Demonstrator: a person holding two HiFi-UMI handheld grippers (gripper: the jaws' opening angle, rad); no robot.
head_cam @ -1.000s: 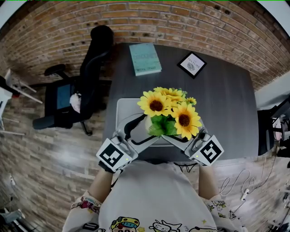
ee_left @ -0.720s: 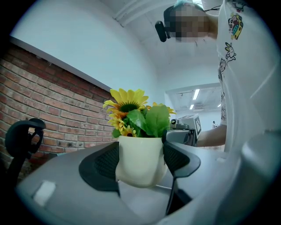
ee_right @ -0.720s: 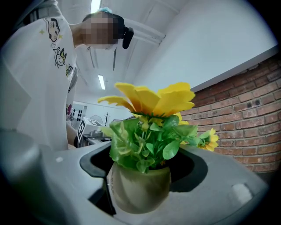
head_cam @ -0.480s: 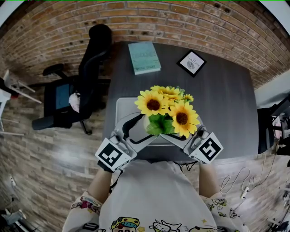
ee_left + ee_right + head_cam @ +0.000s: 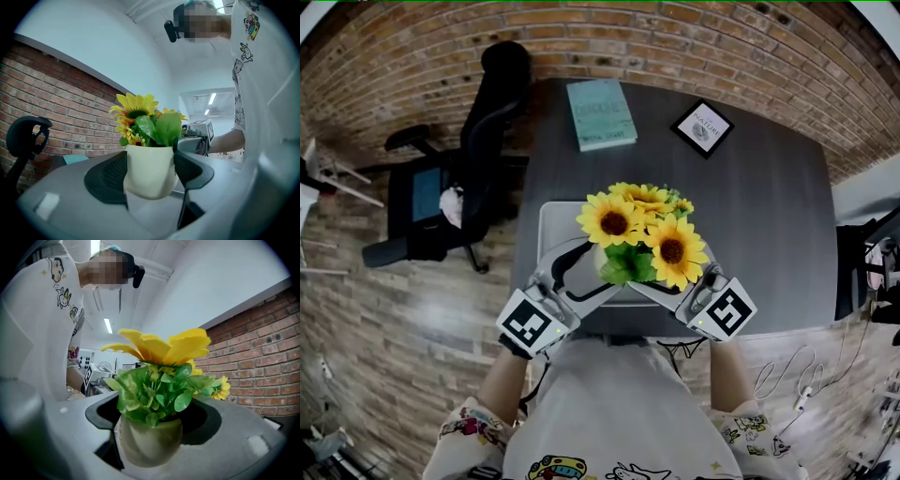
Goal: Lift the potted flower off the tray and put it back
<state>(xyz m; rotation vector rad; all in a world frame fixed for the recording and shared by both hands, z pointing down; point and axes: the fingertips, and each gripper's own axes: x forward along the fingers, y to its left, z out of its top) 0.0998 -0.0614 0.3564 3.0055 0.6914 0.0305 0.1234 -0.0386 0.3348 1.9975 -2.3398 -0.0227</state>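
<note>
The potted flower (image 5: 642, 234) is a bunch of yellow sunflowers with green leaves in a cream pot (image 5: 150, 171). It is over the grey tray (image 5: 551, 220) near the front edge of the dark table (image 5: 769, 216). My left gripper (image 5: 592, 269) grips the pot from the left, with its black pads (image 5: 107, 176) against the pot's sides. My right gripper (image 5: 672, 283) is shut on the same pot (image 5: 149, 444) from the right, under the leaves (image 5: 154, 394). The blooms hide the pot's base in the head view, so contact with the tray cannot be told.
A teal book (image 5: 600, 112) and a small framed picture (image 5: 703, 127) lie at the table's far side. A black office chair (image 5: 455, 178) stands left of the table. A brick wall is behind, and cables (image 5: 797, 375) lie on the wooden floor at right.
The pot and both grippers have come down a little toward the tray. Both grips look the same as before.
</note>
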